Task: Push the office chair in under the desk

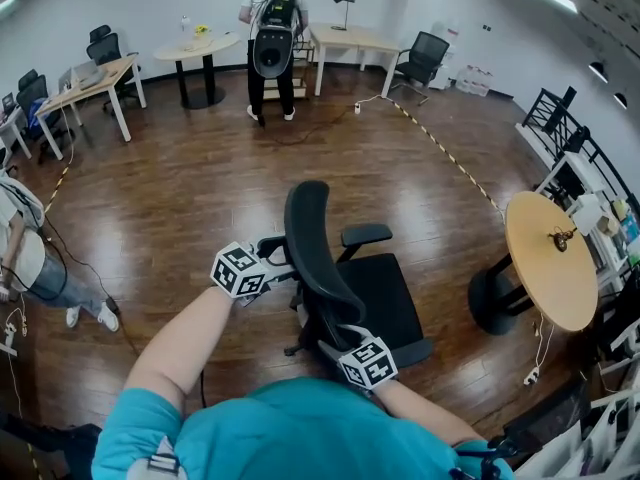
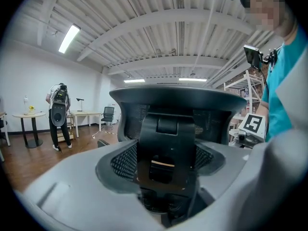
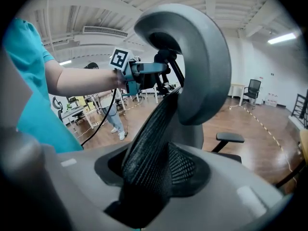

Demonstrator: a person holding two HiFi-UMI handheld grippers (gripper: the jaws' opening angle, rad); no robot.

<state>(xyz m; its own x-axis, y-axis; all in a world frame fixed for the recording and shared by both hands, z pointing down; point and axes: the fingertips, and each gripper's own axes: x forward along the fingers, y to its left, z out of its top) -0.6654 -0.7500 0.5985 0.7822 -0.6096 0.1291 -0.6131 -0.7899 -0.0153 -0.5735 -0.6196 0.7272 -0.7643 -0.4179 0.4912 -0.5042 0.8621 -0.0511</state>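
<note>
Two grips holding | left gripper clamping chair backrest spine | right gripper clamping backrest mesh edge

Black office chair — mesh backrest, curved headrest, two armrests, padded seat — stands upright on the wooden floor; its seat faces the round wooden desk, apart from it, not under it.

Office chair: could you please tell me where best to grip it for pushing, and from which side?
Grip the backrest from behind: it is upright with the seat beyond, and its thin mesh edge and rear spine fit between jaws. The left gripper is on the spine, the right gripper on the edge.
</note>
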